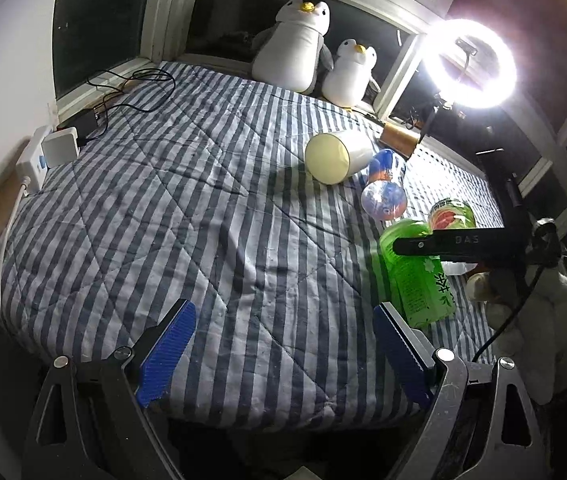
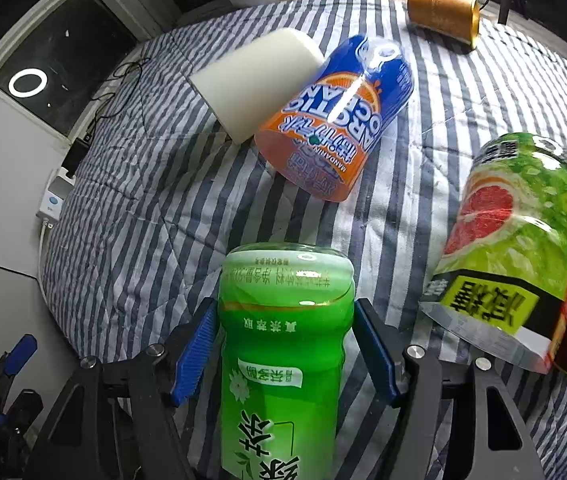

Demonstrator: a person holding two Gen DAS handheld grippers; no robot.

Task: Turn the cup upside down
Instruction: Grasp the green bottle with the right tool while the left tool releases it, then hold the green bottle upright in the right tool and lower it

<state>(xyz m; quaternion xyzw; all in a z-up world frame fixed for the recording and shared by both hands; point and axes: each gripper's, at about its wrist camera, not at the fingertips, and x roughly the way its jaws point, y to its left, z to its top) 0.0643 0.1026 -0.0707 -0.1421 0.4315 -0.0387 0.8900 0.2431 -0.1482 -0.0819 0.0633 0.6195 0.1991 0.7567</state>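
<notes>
Although the right gripper (image 2: 285,344) has the green cup (image 2: 283,340) between its blue pads (image 2: 193,354), the fingers look parted a touch wider than the cup's wall, so whether they press on it or merely bracket it cannot be told from this angle. The cup stands inverted on the striped quilt (image 2: 143,200), its label upside down and its closed base uppermost, which suggests the flip is largely done and only letting go and drawing back remain. Nothing can be seen inside it; it appears empty.

Three other containers keep it company: an orange-and-blue cup (image 2: 333,120) tipped against a cream cup (image 2: 251,84) lying on its side, a grapefruit-print cup (image 2: 511,240) also base-up, and a brown tube (image 2: 443,16) near the window. None shows any contents.

Over bare quilt the left gripper (image 1: 283,344) hovers with its fingers spread wide, holding nothing, well apart from the green cup.
</notes>
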